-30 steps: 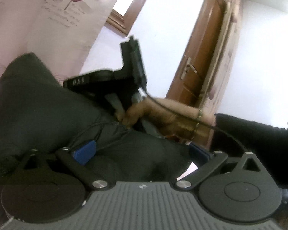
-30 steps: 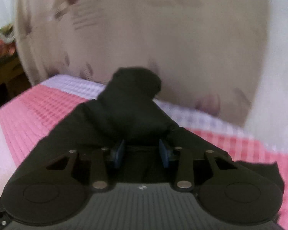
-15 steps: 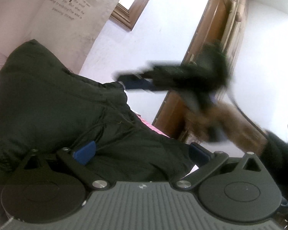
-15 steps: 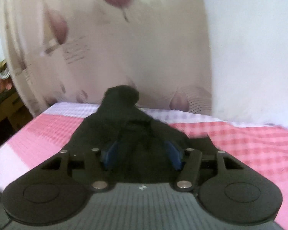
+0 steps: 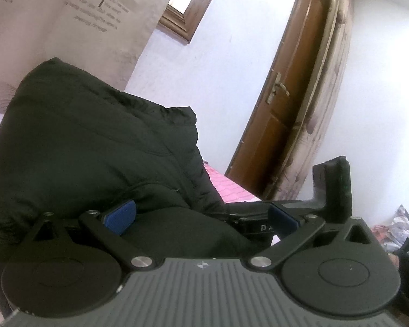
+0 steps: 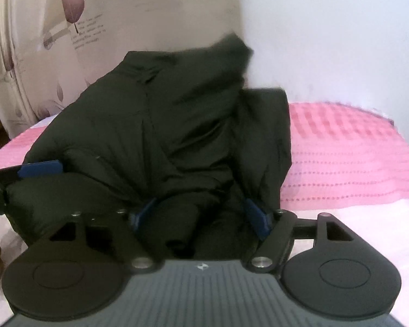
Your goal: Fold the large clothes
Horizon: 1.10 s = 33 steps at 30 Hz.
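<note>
Both hand-held grippers, left (image 5: 201, 216) and right (image 6: 200, 215), were spread wide, dark jacket (image 6: 161, 125) bunched between; pink bedspread (image 6: 346, 158) beneath, wooden door (image 5: 280, 103) far right.

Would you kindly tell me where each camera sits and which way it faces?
Left wrist: behind the left claw, angled upward past the dark jacket toward the wooden door; the right claw's body shows at right.
Right wrist: behind the right claw, facing the jacket on the pink bedspread and the curtain.
Shared: jacket, curtain, bedspread.

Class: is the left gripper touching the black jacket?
Touching. The left wrist view shows the jacket bunched between the left gripper fingers, pressing against one blue pad.
</note>
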Motion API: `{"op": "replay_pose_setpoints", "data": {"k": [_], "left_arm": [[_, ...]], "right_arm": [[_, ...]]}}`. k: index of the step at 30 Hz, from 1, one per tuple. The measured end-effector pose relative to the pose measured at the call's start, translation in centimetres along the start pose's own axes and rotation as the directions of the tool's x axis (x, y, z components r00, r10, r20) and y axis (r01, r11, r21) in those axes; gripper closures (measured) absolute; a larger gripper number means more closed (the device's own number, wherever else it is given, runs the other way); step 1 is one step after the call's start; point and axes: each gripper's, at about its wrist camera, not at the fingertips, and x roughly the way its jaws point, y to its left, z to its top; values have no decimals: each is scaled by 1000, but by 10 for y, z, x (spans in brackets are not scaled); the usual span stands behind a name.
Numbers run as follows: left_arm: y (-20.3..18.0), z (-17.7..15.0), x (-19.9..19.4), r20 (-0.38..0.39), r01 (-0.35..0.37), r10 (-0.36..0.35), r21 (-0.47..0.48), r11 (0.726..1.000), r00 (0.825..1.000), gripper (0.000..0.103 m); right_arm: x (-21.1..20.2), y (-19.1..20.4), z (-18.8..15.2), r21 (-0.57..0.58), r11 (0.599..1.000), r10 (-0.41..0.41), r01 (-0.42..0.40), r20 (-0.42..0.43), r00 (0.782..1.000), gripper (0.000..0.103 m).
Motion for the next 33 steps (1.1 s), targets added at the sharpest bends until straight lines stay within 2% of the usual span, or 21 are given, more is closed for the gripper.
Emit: {"op": "replay_pose_setpoints", "data": {"k": [1, 3, 6, 8, 10, 11, 14, 19, 22, 24, 26, 27, 28, 29, 33], "left_arm": [[0, 0, 0, 3, 1, -1, -1, 1000, 1000, 0], [1, 0, -1, 10, 9, -9, -3, 1000, 1000, 0], [4, -1, -5, 32, 25, -24, -22, 999, 999, 0], [3, -2, -6, 38, 22, -21, -21, 1000, 999, 0], [0, -3, -7, 40, 11, -11, -15, 1000, 999, 0], [0, -4, -7, 42, 9, -8, -15, 1000, 999, 0], [-1, -6, -10, 55, 13, -12, -22, 1000, 998, 0], [0, -8, -12, 70, 21, -18, -36, 999, 997, 0], [1, -9, -15, 80, 20, -17, -41, 999, 997, 0], [1, -10, -23, 102, 10, -4, -51, 999, 995, 0], [0, -9, -32, 114, -19, 26, -62, 998, 993, 0], [-2, -7, -38, 111, -54, 61, -65, 996, 992, 0], [-3, -5, -43, 109, -81, 87, -62, 995, 990, 0], [-4, -2, -49, 110, -100, 106, -56, 993, 988, 0], [-5, 16, -75, 144, -170, 168, 4, 985, 975, 0]], "right_arm": [[-3, 1, -1, 3, 1000, -21, 21, 13, 1000, 12], [-6, 1, -1, 17, 1000, -8, 7, 24, 1000, 10], [-11, -15, 1, 108, 991, 75, -76, 13, 997, 8], [-21, -36, 1, 238, 957, 160, -166, 44, 986, 6], [-32, -52, -3, 358, 910, 183, -207, 101, 978, 1], [-35, -56, -6, 391, 900, 170, -196, 98, 980, 0], [-36, -57, -13, 410, 907, 105, -94, -4, 994, 0], [-38, -55, -18, 452, 889, 93, -75, -18, 995, 0], [-37, -56, -20, 486, 866, 145, -119, -16, 989, 0], [-38, -51, -21, 467, 871, 175, -150, -11, 985, 1], [-33, -44, -24, 454, 882, 155, -131, -17, 988, 1], [-34, -42, -25, 443, 885, 161, -143, -3, 987, 5], [-34, -41, -24, 444, 880, 185, -168, 4, 983, 27], [-33, -41, -23, 464, 863, 218, -200, 15, 976, 39], [-32, -38, -16, 470, 856, 232, -217, 27, 972, 41]]}}
